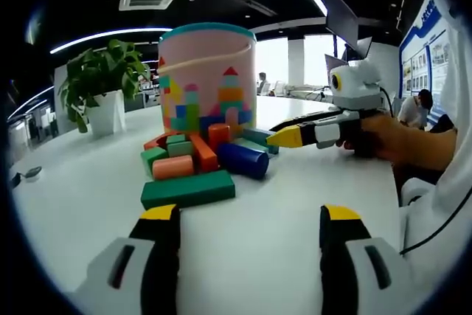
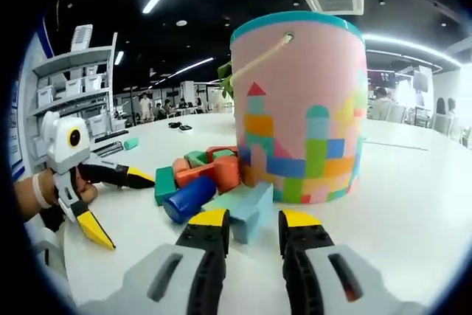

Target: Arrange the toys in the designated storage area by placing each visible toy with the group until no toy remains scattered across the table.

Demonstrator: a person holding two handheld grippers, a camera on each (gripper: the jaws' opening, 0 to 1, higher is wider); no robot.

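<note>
A tall pink bucket [image 1: 208, 79] with a teal rim and a rope handle stands on the white table [image 1: 295, 212]. Coloured blocks lie bunched at its foot: a long green block [image 1: 188, 189], a blue cylinder [image 1: 242, 160], an orange cylinder [image 1: 173, 167] and a teal block [image 1: 258, 138]. My left gripper [image 1: 249, 215] is open and empty, a short way in front of the green block. My right gripper [image 1: 276, 133] comes in from the right with its tips near the teal block. In the right gripper view the bucket [image 2: 302, 101] looms close, and my right gripper [image 2: 254, 219] stands narrowly open just short of the teal block [image 2: 247, 204]. The left gripper [image 2: 122, 208] is spread wide.
A potted plant [image 1: 99, 79] in a white pot stands behind the bucket to its left. A small teal piece [image 2: 130, 142] lies apart, farther back on the table. A hand [image 1: 398, 142] holds the right gripper. Shelves with boxes [image 2: 74, 82] stand beyond the table.
</note>
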